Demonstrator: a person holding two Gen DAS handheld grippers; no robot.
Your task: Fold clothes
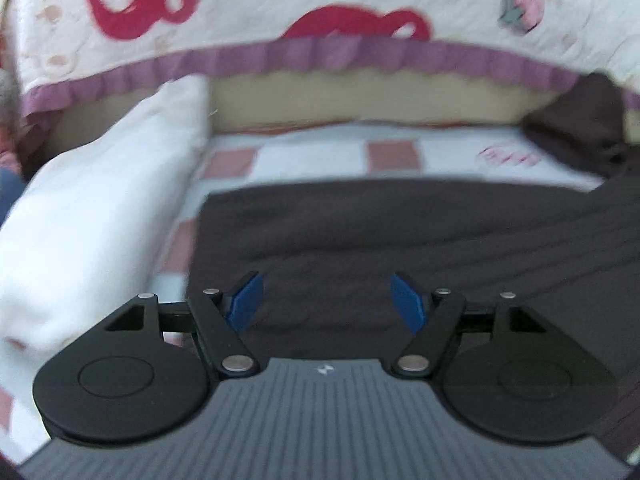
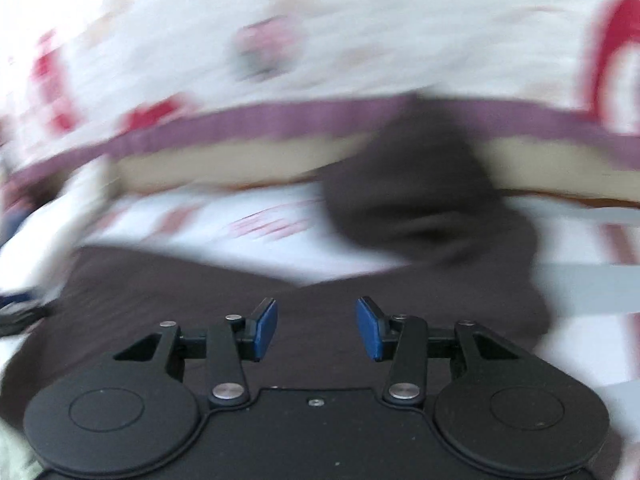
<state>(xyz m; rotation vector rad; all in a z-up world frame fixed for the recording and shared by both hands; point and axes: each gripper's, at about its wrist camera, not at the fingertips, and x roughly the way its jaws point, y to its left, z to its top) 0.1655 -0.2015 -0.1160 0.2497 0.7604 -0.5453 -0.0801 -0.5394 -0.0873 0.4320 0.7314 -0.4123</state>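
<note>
Since the brown garment [image 1: 360, 232] is lying flat mid-fold, left gripper [image 1: 326, 300] and right gripper [image 2: 316, 328] are hovering open, gripping nothing.

Both the left gripper [image 1: 327, 302] and the right gripper [image 2: 316, 328] have black linkages, silver rivets and blue pads [image 1: 245, 304].

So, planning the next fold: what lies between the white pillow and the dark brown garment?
In the left wrist view, only a strip of checked bedsheet separates the white pillow from the dark brown garment; nothing else shows there.
</note>
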